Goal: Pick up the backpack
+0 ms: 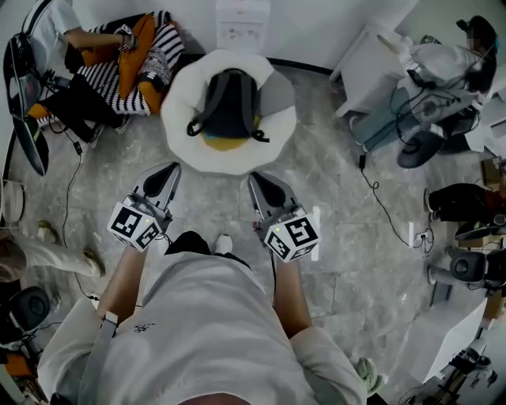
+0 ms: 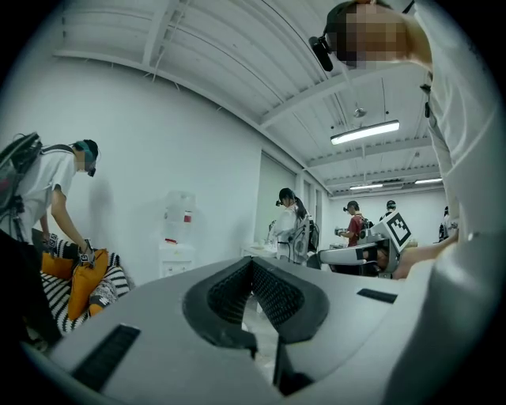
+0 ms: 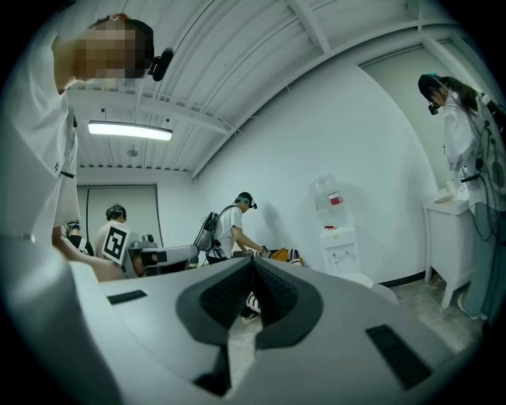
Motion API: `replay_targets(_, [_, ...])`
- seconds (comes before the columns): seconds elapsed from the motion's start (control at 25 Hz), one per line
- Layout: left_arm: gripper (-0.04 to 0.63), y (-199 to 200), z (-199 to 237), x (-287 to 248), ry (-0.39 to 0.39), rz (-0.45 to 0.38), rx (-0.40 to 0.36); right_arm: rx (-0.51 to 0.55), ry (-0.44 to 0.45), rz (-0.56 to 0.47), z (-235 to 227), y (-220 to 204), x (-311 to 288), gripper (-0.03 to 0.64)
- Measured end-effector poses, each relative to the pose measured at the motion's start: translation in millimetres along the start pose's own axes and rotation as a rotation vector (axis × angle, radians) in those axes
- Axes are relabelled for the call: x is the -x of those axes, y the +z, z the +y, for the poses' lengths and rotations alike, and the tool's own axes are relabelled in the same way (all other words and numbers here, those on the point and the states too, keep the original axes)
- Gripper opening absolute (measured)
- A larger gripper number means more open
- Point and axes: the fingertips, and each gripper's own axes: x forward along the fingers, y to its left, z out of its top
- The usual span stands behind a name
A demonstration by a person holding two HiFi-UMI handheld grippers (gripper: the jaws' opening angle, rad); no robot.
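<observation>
Backpack (image 1: 229, 107) lies straps-up across the middle of a round white pouf (image 1: 180, 130), ready for lifting. Left claw (image 1: 171, 169) and right claw (image 1: 255, 179), both shut and empty, aim at the pouf's near edge, apparently for the approach.

Floor (image 1: 212, 202) bare from left tool (image 1: 169, 169) and right tool (image 1: 256, 180) to round worktop (image 1: 182, 134). Striped cushion (image 1: 158, 59) just beside its left; water dispenser (image 1: 241, 24) behind; white desk (image 1: 371, 55) well right.

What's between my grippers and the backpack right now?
Only the bare near rim of the round white table that the backpack lies on, as the head view shows.
</observation>
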Motion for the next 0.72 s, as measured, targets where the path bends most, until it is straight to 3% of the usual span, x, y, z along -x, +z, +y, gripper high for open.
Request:
replay_targets(0.4, [0.002,0,35,-17,0.064,0.002,-0.023,0.062,-0.027,0.033,-14,2,-23,0.006])
replay_targets(0.72, [0.003,-4,64,-51,0.049,0.014,-0.038,0.050,-0.047,0.023,-42,8,-48,0.006])
